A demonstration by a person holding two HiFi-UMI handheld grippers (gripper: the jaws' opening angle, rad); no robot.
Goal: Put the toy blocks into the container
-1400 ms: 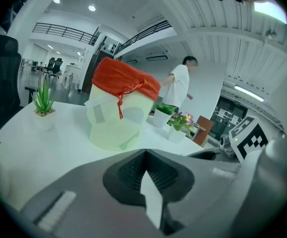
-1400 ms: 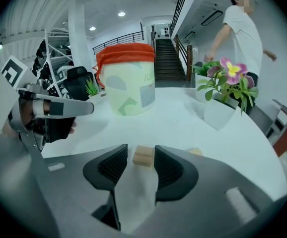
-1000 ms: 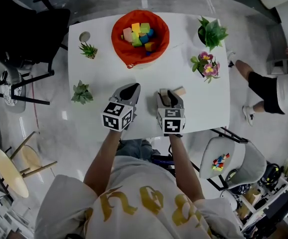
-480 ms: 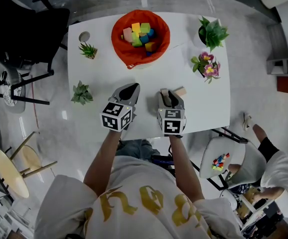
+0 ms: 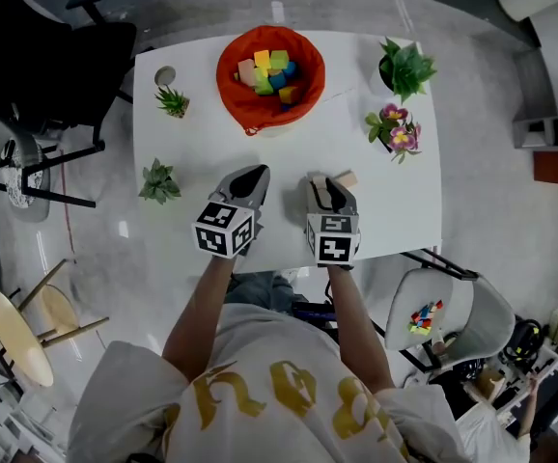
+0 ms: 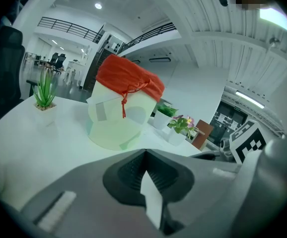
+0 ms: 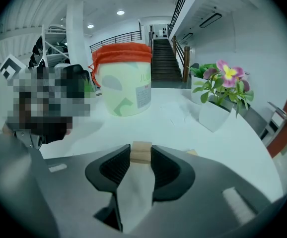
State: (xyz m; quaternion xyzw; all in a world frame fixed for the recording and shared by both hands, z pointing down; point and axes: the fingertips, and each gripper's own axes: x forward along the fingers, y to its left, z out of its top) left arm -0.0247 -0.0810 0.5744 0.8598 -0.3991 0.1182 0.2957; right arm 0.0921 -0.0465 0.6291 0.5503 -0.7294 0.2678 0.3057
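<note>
At the table's [image 5: 202, 143] near edge: your right gripper [image 5: 323, 183], jaws just closing, clamped one block [image 7: 140, 150]; your left gripper [image 5: 258, 172] held its jaws together, empty. Container [image 5: 224, 62], part-filled, stood at the far edge.

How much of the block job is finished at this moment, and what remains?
Done: several coloured blocks lie in the orange-lined container. In hand: the right claw has just been closing and now grips a plain wooden block. Left to do: carry it over, then take the loose block from the table. The left claw is shut, empty.
</note>
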